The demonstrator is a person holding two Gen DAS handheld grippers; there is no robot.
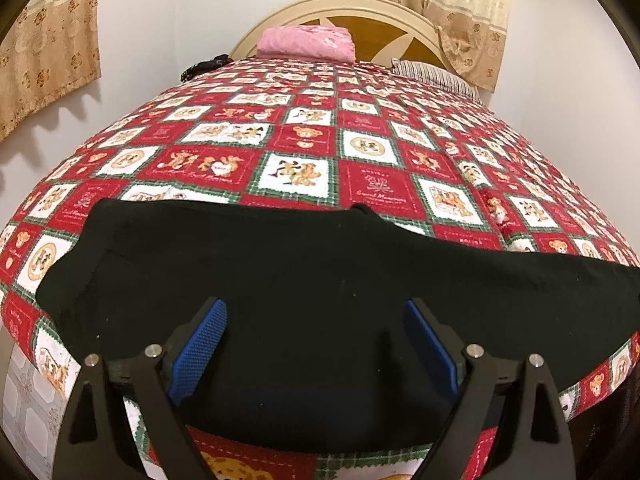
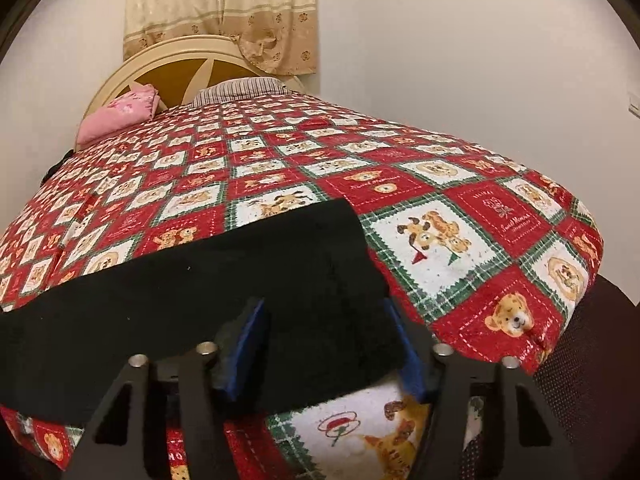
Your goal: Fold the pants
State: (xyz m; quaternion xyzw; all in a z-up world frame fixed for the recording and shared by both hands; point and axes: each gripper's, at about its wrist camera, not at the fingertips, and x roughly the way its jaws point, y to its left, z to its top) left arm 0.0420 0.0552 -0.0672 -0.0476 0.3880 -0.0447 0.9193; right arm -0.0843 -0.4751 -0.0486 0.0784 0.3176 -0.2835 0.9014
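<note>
- While both tools hang low over the near edge of the bed (image 1: pixel 304 128), the black pants (image 1: pixel 320 280) lie flat across the red, white and green bear-print quilt (image 1: pixel 360 184), stretched sideways along that edge.
- Left hand-held gripper (image 1: pixel 316 312): released, its blue pads (image 1: pixel 200 344) spread wide, with the dark cloth lying in the gap between them. Whether the pads touch the cloth cannot be told.
- Seen from the left wrist, the pants run from a squared end at the left of the view right out to the right edge, with a small peak of cloth on their far edge.
- Right hand-held gripper (image 2: pixel 324 316): also released, its blue pads (image 2: pixel 248 340) apart, straddling the right end of the pants (image 2: pixel 208 300).
- Seen from the right wrist, that end of the pants stops in a straight edge. The right-hand pad sits just beside the corner, and bare quilt (image 2: pixel 460 248) shows beyond it.
- From there the pants carry on out to the left edge of the view.
- At the head of the bed, a pink folded cloth (image 1: pixel 306 42) and a striped pillow (image 1: pixel 436 74) rest against a cream and brown headboard (image 1: pixel 384 28).
- Patterned beige curtains (image 1: pixel 416 12) hang on the wall behind.
</note>
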